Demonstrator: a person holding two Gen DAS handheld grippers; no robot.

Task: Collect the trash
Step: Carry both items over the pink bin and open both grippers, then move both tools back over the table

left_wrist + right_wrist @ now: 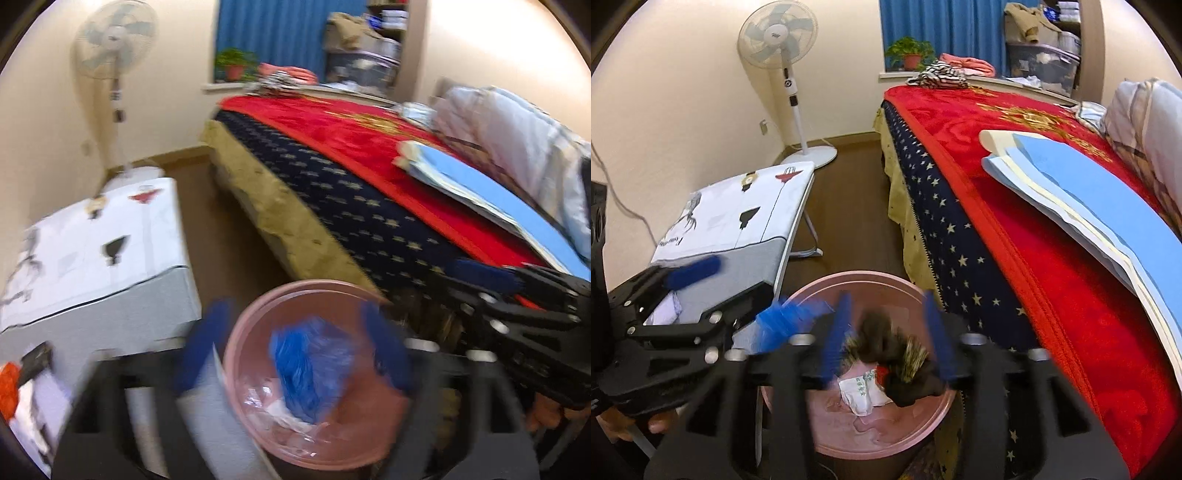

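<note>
A pink round trash bin (295, 286) stands on the floor beside the bed, right under both grippers. My left gripper (295, 347) hangs over it, open. A crumpled blue plastic piece (310, 369), blurred, is between its fingers without touching the pads. In the right wrist view my right gripper (888, 332) is open above the bin (868, 275). A dark brown wrapper (886, 343), blurred, sits loose between its blue fingers. A white paper packet (860, 395) lies inside the bin. The left gripper (740, 297) shows at the left, and a right finger (484, 273) at the right.
The bed with a red blanket (1015, 206) fills the right side and carries blue and white paper sheets (1089, 192). A small folding table with a white printed cloth (738, 210) stands left of the bin. A standing fan (779, 37) is in the far corner, with brown floor (849, 192) between.
</note>
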